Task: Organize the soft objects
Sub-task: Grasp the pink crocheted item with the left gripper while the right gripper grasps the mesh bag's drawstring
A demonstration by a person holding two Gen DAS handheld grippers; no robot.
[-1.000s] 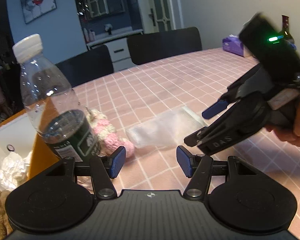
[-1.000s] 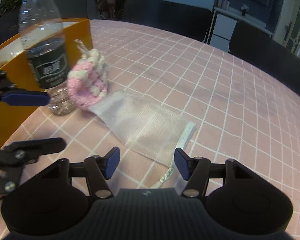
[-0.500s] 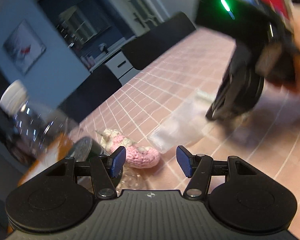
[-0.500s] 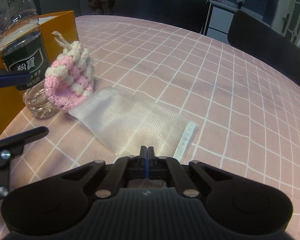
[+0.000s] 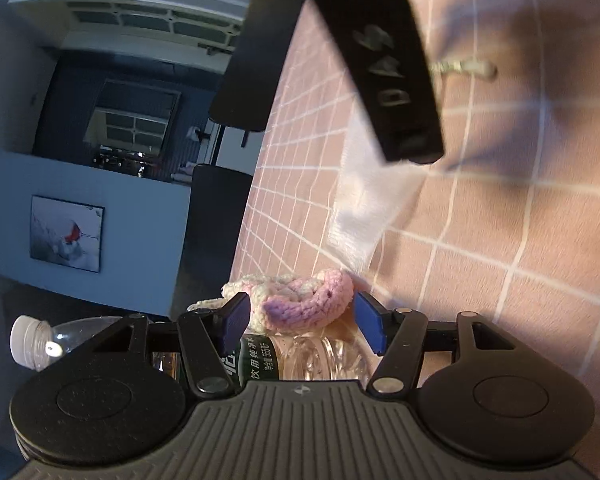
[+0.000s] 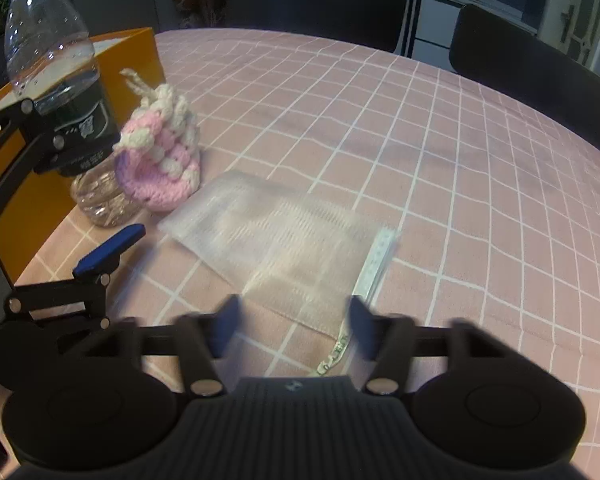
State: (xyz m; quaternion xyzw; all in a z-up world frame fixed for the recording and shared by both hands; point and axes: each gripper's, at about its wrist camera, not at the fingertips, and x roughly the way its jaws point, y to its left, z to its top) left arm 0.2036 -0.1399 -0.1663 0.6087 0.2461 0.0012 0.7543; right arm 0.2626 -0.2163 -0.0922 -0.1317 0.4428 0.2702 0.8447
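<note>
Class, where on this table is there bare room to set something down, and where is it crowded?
Free: the pink checked tablecloth right of the mesh bag, out to the chairs. Crowded: the left, where the bottle, crocheted pouch, orange box and left claw cluster.

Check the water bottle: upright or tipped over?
Upright. In the right wrist view the water bottle stands on its base, cap on top, beside the pink crocheted pouch.

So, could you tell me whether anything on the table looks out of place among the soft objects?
The plastic water bottle is the odd one: a hard item standing upright against the pink crocheted piece, beside the orange box. Nothing looks spilled or damaged.
</note>
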